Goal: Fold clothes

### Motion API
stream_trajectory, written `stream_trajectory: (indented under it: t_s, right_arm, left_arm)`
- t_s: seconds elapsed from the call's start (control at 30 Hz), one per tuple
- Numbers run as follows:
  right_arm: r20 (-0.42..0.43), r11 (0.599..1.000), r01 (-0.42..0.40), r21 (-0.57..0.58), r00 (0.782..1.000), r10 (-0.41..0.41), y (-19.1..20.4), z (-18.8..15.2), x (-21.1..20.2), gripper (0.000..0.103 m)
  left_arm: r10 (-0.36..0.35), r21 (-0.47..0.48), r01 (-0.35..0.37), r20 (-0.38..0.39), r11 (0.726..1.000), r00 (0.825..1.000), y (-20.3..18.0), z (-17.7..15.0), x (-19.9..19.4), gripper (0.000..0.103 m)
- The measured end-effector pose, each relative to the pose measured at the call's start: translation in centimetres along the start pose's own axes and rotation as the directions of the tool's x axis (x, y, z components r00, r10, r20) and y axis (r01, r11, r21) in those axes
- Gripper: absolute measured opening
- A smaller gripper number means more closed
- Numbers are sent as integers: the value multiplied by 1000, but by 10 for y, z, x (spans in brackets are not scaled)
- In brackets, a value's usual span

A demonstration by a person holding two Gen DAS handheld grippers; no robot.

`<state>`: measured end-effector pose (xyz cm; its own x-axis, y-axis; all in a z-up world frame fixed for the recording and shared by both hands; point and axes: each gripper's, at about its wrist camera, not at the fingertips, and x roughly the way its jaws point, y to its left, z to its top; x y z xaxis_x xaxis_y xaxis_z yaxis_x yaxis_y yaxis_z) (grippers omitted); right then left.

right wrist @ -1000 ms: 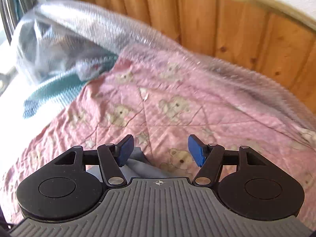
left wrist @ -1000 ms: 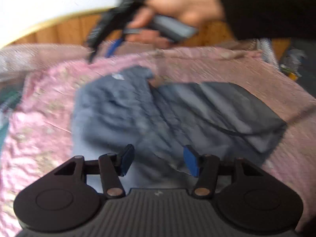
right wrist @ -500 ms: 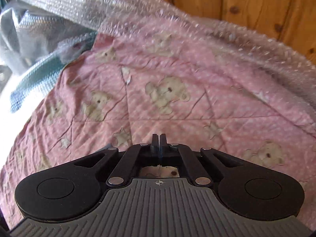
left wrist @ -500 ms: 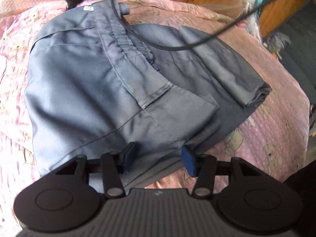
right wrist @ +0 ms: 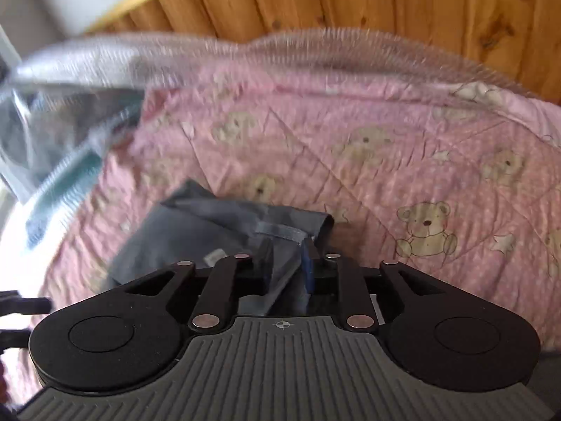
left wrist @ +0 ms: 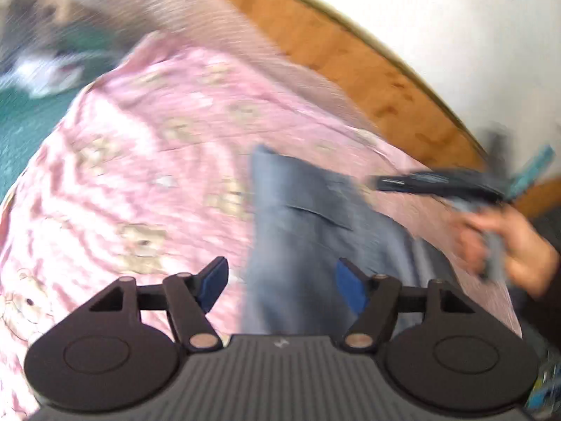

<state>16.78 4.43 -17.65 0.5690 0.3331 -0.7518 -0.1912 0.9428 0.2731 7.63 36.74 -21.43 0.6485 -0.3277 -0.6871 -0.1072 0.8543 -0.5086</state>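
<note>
A grey garment (left wrist: 308, 217) lies crumpled on the pink bear-print bedspread (left wrist: 140, 175). My left gripper (left wrist: 282, 286) hovers over its near edge. Its jaws are opening, and the blue pads stand well apart and clear of the cloth. At the right of the blurred left wrist view, a hand (left wrist: 508, 242) holds my right gripper (left wrist: 438, 182) above the garment's far side. In the right wrist view the grey garment (right wrist: 210, 231) reaches in between the fingers of my right gripper (right wrist: 287, 259). Those jaws are opening, with a fold of cloth in the narrow gap and no clear pinch.
A wooden headboard (right wrist: 350, 0) curves behind the bed. A roll of clear bubble wrap (right wrist: 245, 45) lies along the bedspread's (right wrist: 420, 161) far edge. Teal cloth (right wrist: 70, 182) sits at the left of the bed.
The left wrist view swung off the garment, which now lies to the right, and the left jaws widened. The right jaws, shut over bare bedspread half a second ago, now stand apart with grey cloth between them.
</note>
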Motion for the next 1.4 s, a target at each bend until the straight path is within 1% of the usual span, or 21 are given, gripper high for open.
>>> stream_trajectory:
  t_s: [0.1,0.17,0.23,0.27,0.33,0.4,0.43,0.5,0.57,0.63,0.8,0.87,0.93,0.97,1.0,1.07,1.1,1.13,1.17,1.23,1.4]
  right_arm:
    - [69,998,62,-20,996,-61,21,-28,-42,33]
    - [72,995,99,-32,993,-97,32,-49,-49,35]
    - [44,996,82,-31,996,-81,40,-65,-39,35]
    - [16,997,73,-29,997,-72,40,-72,-29,44]
    - [-32,988,144,-49,989,-146,43,-93,-8,58]
    - [-61,972,227,-52,971,-230,47,-115,3,58]
    - [-78,976,214,-22,973,-215,47,-126,4,57]
    - [-121,983,182,23,977,-178,49,-148,5,25]
    - [-112,979,205,-7,972,-205,59,-163,-5,12]
    - [-132,972,233,-30,963,-235,64,-176,-14,2]
    - [-134,942,317,-108,935,-330,72,-204,-22,0]
    - [-120,956,295,-3,949,-293,63,-196,-30,9]
    - [-37,959,254,123,967,-251,53,-186,-47,21]
    - [1,957,237,165,971,-241,50,-182,-53,38]
    - [33,955,217,200,973,-228,47,-179,-56,46]
    - [29,963,157,218,986,-167,46,-176,-46,63]
    - [-18,970,132,202,991,-131,48,-177,-34,64]
    - [-77,977,120,175,991,-108,52,-180,-22,54]
    - [-112,983,131,129,987,-117,57,-186,-15,25]
    - [-122,980,196,23,974,-192,67,-196,-15,4]
    - [-123,946,316,-76,938,-323,77,-226,-25,2]
  left_arm:
    - [-17,-106,13,-30,994,999,26,13,36,69]
    - [-27,-115,21,-48,993,999,27,19,56,69]
    - [-46,-112,40,-56,993,997,20,22,72,69]
    - [-56,-105,49,-62,993,996,14,22,79,69]
    - [-72,-89,65,-76,994,994,3,21,92,70]
    - [-76,-68,69,-97,995,992,-5,18,97,70]
    - [-74,-59,68,-109,996,991,-8,16,99,70]
    - [-66,-23,64,-117,998,991,-17,13,100,70]
    - [-57,19,59,-119,998,991,-28,11,100,73]
    - [-49,59,57,-120,997,991,-38,10,99,78]
    - [17,42,-12,-127,999,992,-29,8,100,78]
    - [14,-27,-17,-108,999,994,-15,7,93,78]
    - [-5,-90,-2,-80,996,997,-3,6,82,78]
    - [-13,-112,4,-74,994,997,2,5,80,78]
    - [-21,-130,11,-72,991,997,6,3,78,78]
    - [-37,-159,24,-75,987,996,11,1,78,78]
    - [-44,-162,30,-84,986,996,11,1,80,78]
    - [-51,-166,35,-93,986,994,11,0,83,78]
    - [-55,-161,38,-100,986,993,9,0,85,78]
    - [-67,-110,54,-111,992,992,-3,1,87,78]
    - [-46,-2,46,-129,999,991,-22,-3,91,82]
